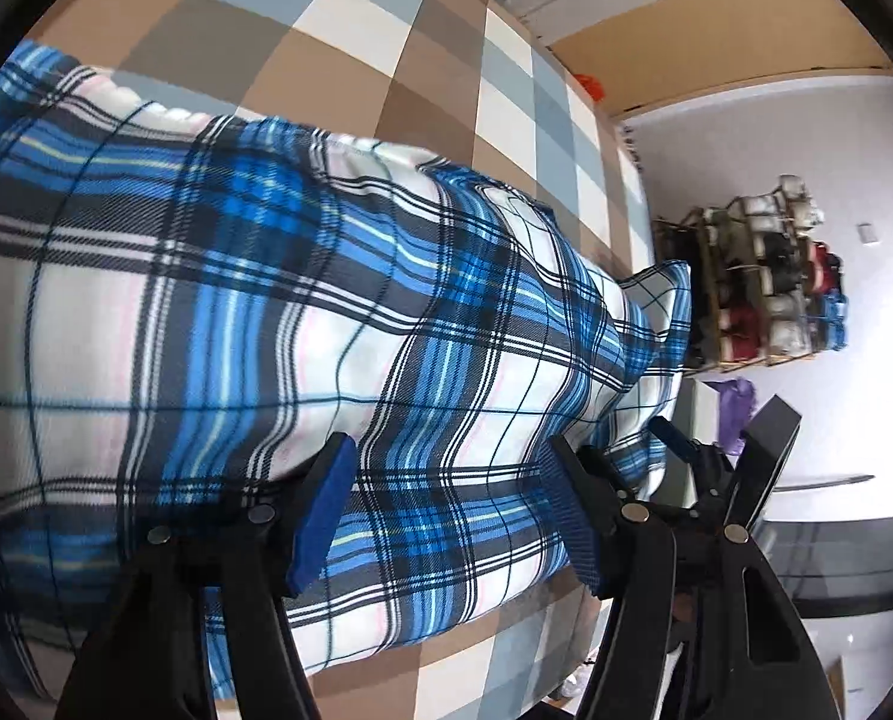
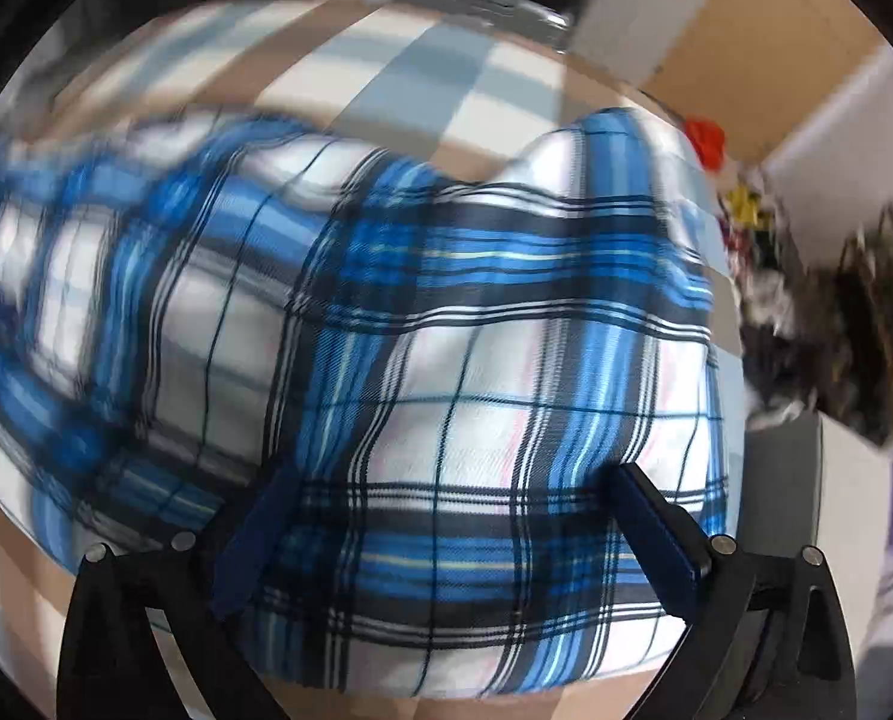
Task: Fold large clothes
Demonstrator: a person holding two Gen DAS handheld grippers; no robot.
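Now both claws hover low over the plaid garment [image 1: 326, 312], which lies spread on the checked tabletop [image 1: 338, 36] beneath and ahead of them. The right claw [image 2: 452, 528] stands wide apart, gripping nothing. The left claw [image 1: 446, 510] is partly apart, cloth under it but unpinched. Best to pinch one edge cleanly, lift evenly, and keep layers flat.

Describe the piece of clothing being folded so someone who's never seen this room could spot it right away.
Find the big surface covered by a checked cloth of tan, grey-blue and white squares. Spread across it lies the plaid garment, in front of both grippers. Its bright blue, white and navy tartan lines, with wavy creases, set it apart from the cover's plain blocks.
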